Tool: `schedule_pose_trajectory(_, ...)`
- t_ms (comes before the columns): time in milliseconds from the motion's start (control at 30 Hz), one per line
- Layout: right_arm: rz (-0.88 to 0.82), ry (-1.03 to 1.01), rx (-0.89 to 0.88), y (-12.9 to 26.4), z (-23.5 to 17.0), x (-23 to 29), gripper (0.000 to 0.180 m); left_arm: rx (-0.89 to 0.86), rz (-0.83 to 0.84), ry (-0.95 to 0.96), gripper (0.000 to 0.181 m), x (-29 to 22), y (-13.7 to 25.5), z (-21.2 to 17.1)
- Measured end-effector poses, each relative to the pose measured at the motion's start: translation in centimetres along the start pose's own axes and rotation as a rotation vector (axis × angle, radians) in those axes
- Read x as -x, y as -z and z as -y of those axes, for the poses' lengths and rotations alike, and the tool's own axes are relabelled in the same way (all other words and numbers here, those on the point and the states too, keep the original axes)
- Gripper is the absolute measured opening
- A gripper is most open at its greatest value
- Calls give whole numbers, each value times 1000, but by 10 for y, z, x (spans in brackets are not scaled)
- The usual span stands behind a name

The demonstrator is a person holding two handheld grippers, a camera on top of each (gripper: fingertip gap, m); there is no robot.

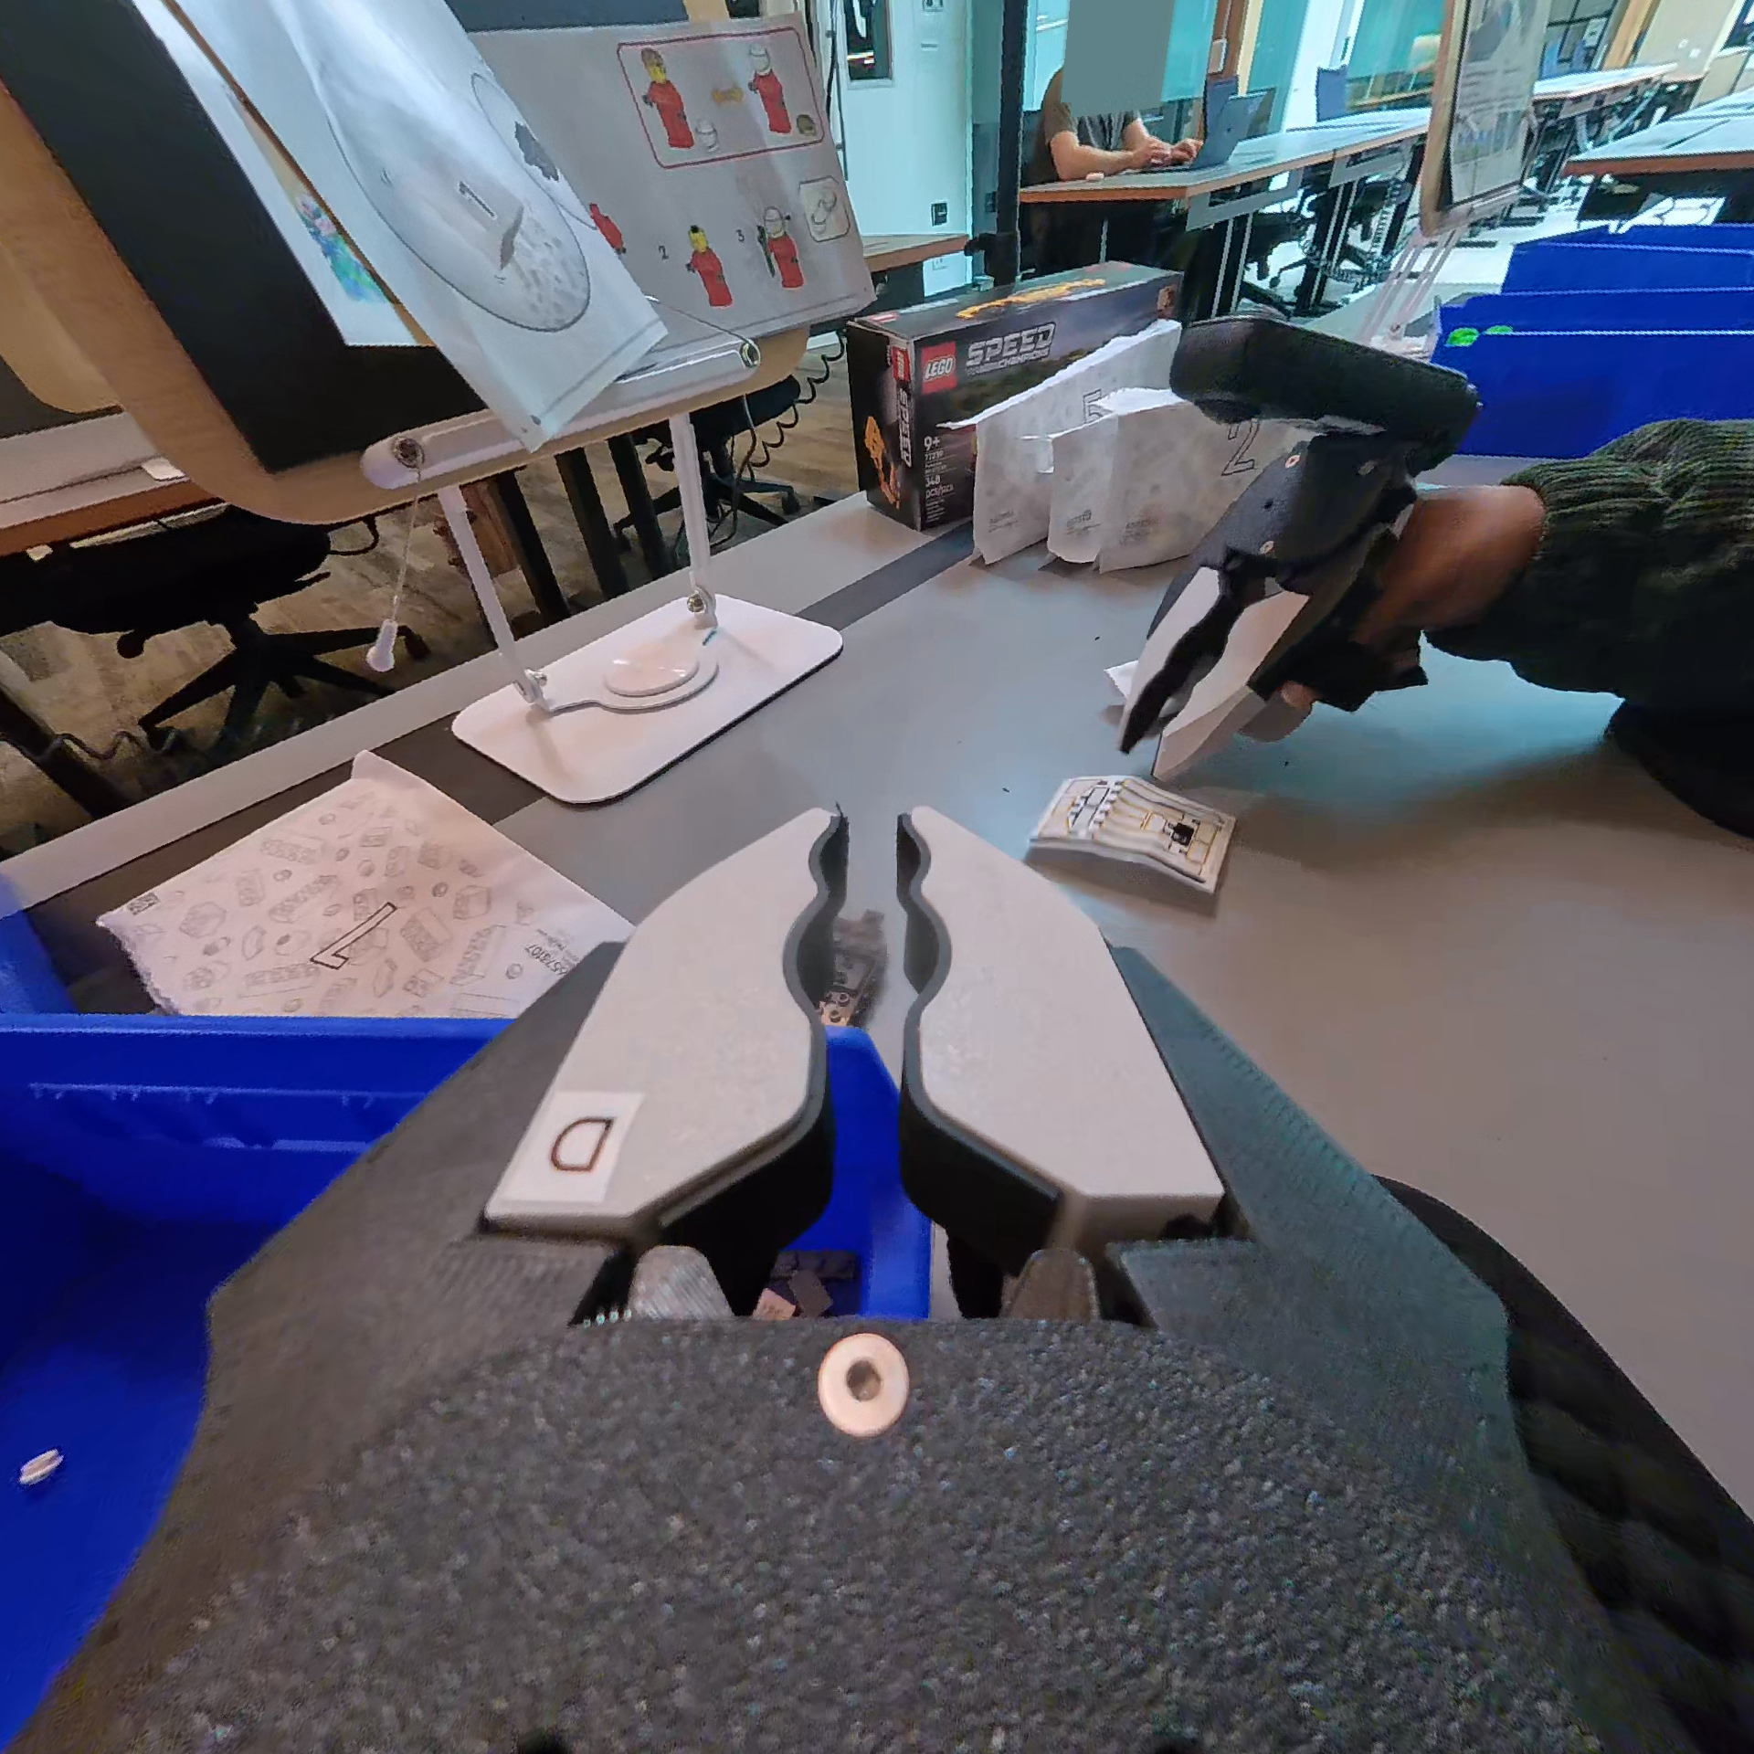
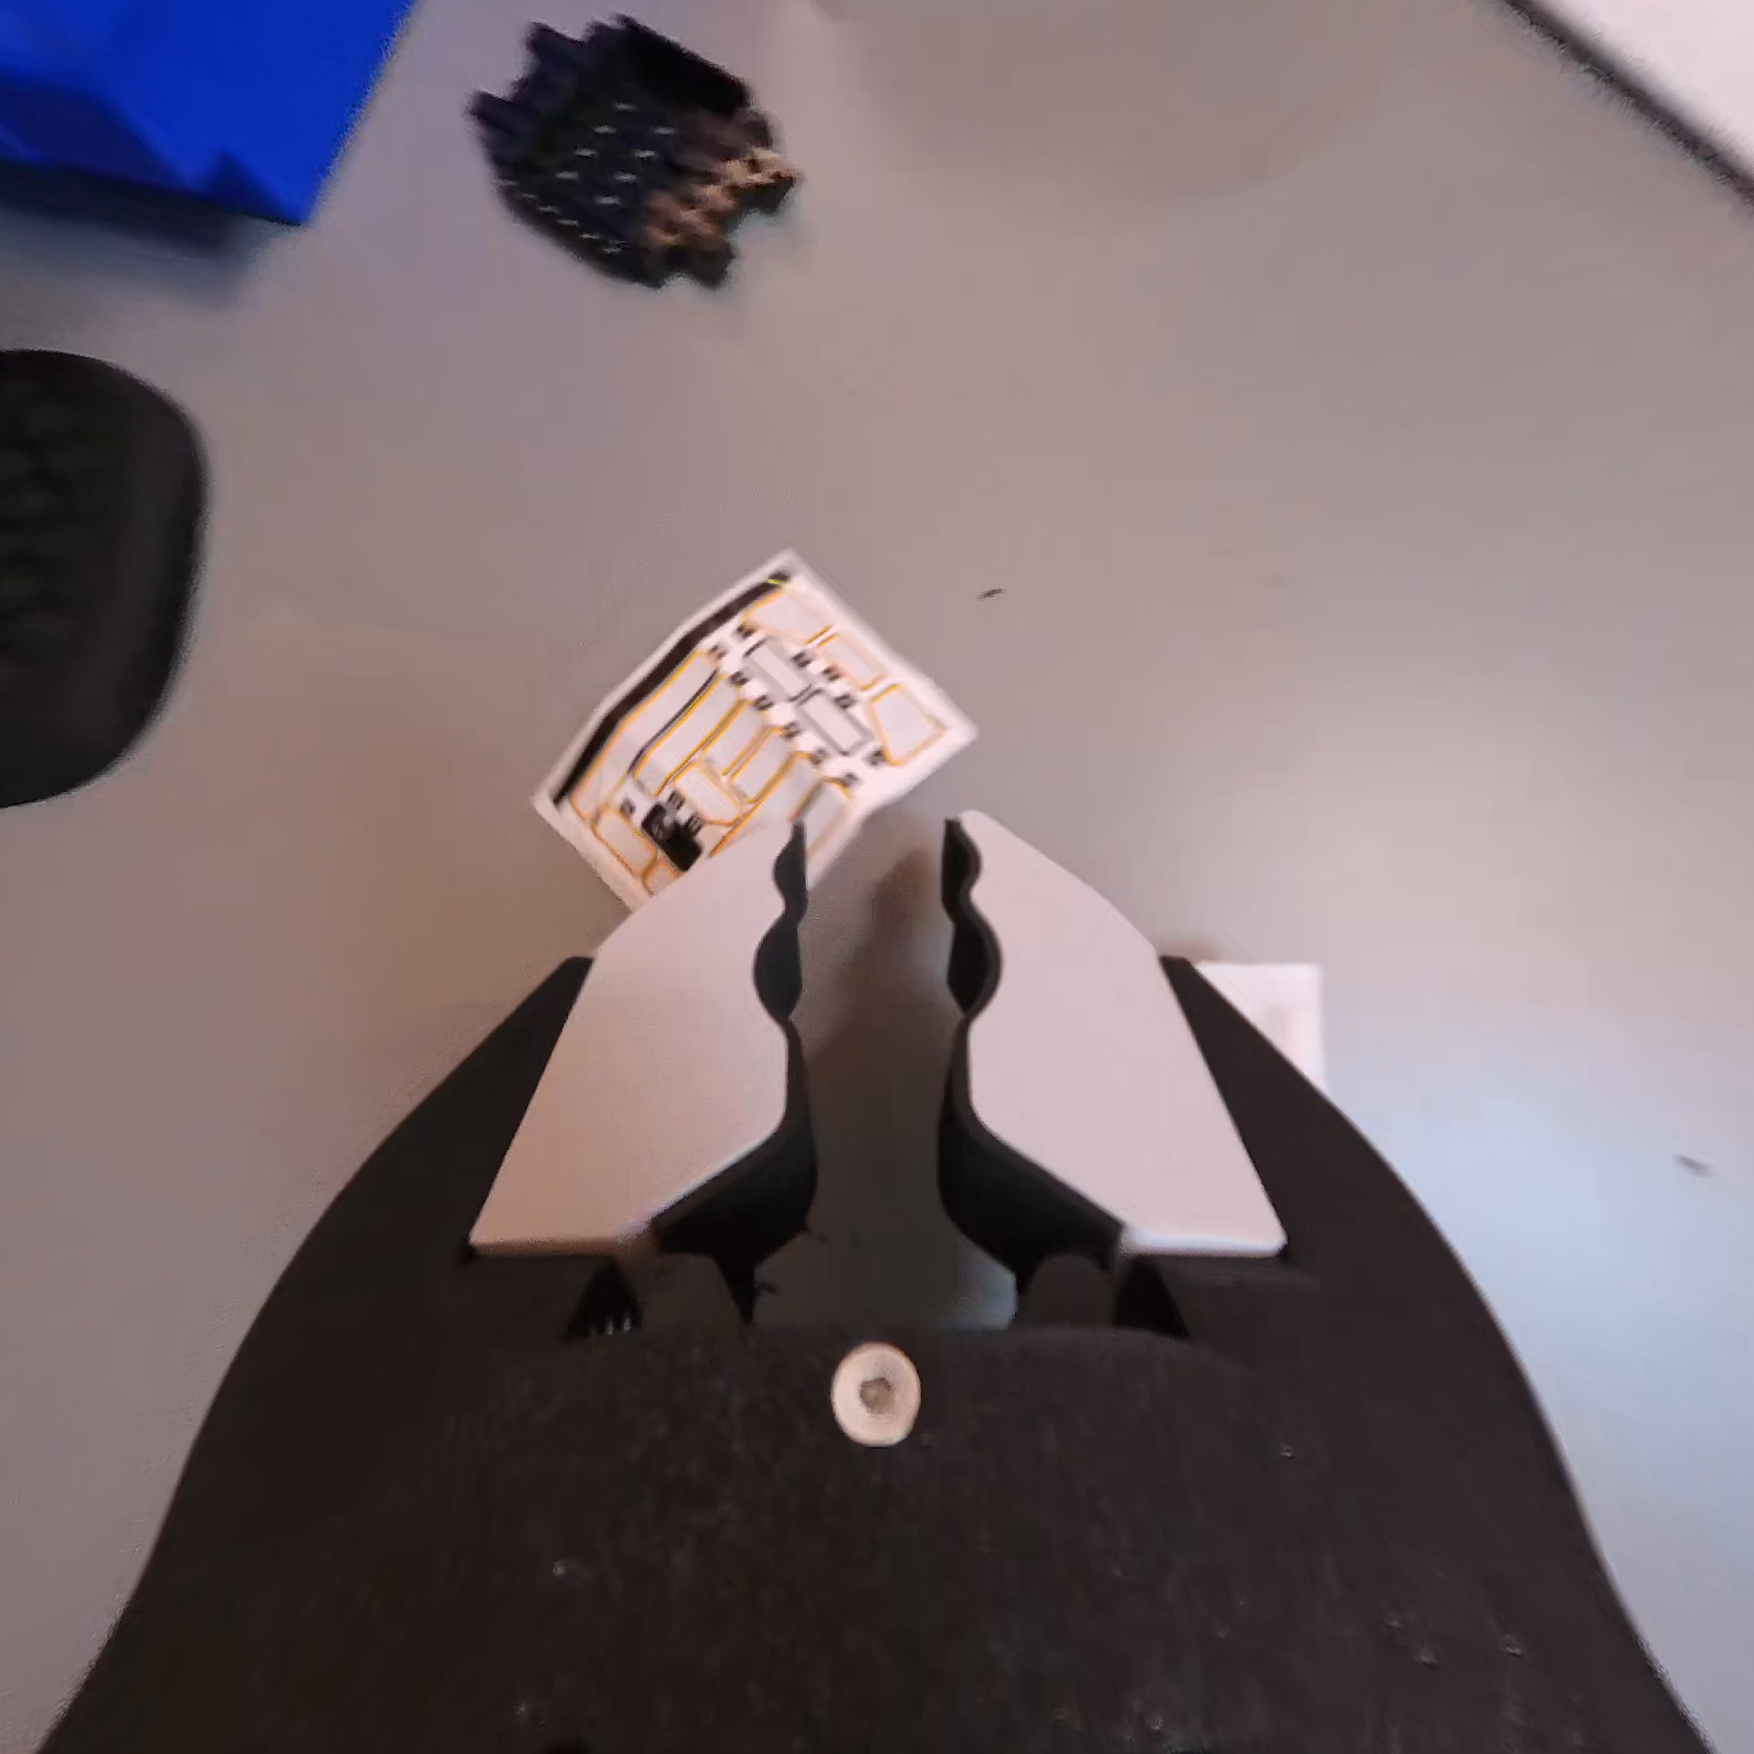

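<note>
The sticker sheet (image 2: pixel 755 726) lies flat on the grey surface (image 2: pixel 1234 475), most of its stickers already peeled. Just over its near corner hangs the right claw (image 2: pixel 873 835), jaws parted, empty. Beyond the sheet sits a dark brick assembly (image 2: pixel 636 152), beside the blue bin (image 1: pixel 190 1091); the left claw (image 1: pixel 868 826), narrowly apart and gripping nothing, hovers there. Bare surface surrounds the sheet.

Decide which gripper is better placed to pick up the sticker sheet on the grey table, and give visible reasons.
Probably the right gripper. It is open and empty, its fingertips right at the sticker sheet, one finger overlapping the edge. The left gripper sits farther back over the blue bin, nearly shut, with a dark brick assembly beyond it.
</note>
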State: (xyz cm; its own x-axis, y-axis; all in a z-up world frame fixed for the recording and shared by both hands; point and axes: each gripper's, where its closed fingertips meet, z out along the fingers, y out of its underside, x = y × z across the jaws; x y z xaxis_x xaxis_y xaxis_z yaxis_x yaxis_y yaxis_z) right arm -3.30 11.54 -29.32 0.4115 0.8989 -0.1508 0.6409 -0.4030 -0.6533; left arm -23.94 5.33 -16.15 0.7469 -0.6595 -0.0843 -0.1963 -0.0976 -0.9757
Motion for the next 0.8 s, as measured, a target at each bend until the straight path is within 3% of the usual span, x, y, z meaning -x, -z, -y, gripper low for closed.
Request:
schedule_pose_trajectory(33, -58, 15, -19, 3, 3, -8, 32, -4, 4, 3, 9, 1, 1, 0)
schedule_pose_trajectory(133, -150, 48, -126, 15, 25, -18, 37, -14, 18, 4, 8, 5, 4, 2)
schedule_pose_trajectory(300, -45, 160, -230, 12, 66, 14, 39, -31, 33, 7, 8, 9, 9, 5)
schedule_pose_trajectory(633, 154, 550, 23, -95, 115, 56, 75, -41, 77, 4, 7, 20, 21, 5)
schedule_pose_trajectory(733, 200, 561, 134, -122, 111, 53, 76, -66, 115, 10, 6, 30, 30, 8)
schedule_pose_trajectory(800, 248, 538, 168, -129, 108, 54, 66, -91, 125, 29, 5, 36, 36, 11)
